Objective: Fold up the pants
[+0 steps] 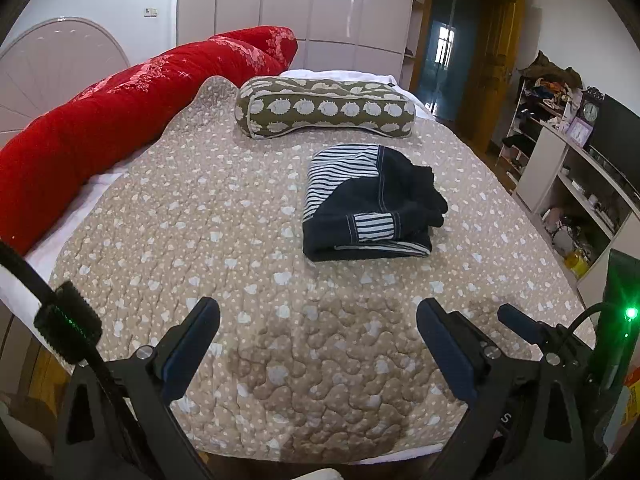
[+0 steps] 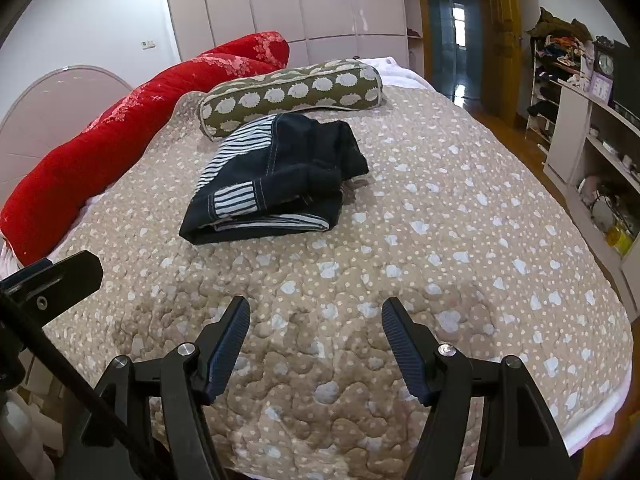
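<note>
- Dark pants (image 1: 372,204) with striped lining are lying bundled mid-bed on the tan quilt (image 1: 200,240), near a patterned bolster pillow (image 1: 324,106).
- They are looking soft, light and floppy; the thick cuffed near edge seems the best place for gripping.
- The left gripper (image 1: 318,336) and right gripper (image 2: 316,336) are hovering well short of them, both with 2 fingers spread, holding nothing.

— What's the left tool (image 1: 318,314) built like?
— Black angular frame, dark blue ribbed pads, silver screws, a black cable (a white "S" marks one arm).
— And the right tool (image 2: 316,316)?
— Same black frame, blue ribbed pads, silver screws.
</note>
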The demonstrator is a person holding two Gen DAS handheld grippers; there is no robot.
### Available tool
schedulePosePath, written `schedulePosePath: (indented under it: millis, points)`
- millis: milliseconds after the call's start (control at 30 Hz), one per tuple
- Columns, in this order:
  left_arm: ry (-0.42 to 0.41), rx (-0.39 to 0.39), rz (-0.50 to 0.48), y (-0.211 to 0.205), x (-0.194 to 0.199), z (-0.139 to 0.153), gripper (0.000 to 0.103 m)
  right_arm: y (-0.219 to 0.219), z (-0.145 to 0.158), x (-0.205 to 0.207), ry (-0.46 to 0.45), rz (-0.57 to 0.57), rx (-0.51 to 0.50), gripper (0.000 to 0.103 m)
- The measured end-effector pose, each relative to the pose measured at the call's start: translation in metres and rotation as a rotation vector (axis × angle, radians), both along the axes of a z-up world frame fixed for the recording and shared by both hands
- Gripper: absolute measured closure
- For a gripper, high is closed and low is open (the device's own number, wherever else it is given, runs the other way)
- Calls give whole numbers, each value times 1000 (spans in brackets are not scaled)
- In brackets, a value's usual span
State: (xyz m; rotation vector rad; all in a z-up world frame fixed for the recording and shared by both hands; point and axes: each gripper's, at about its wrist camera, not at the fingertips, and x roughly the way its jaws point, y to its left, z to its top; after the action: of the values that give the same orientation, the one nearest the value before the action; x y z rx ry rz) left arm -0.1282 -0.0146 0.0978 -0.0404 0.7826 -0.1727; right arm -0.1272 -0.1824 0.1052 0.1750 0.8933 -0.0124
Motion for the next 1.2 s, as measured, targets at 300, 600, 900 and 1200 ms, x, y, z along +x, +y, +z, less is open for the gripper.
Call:
schedulePosePath:
  millis: [300, 600, 900, 1200]
  points:
    - [14, 1, 3, 1, 2, -3, 5, 0, -2, 0, 10, -6, 5, 30]
    - [35, -2, 4, 3, 6, -8, 5, 2, -4, 1, 22, -6, 2, 29]
    - [73, -15, 15, 6, 12, -17, 5, 4, -8, 2, 33, -3, -2, 28]
    - [92, -23, 27, 11, 15, -23, 5, 5, -12, 4, 49, -2, -10, 28]
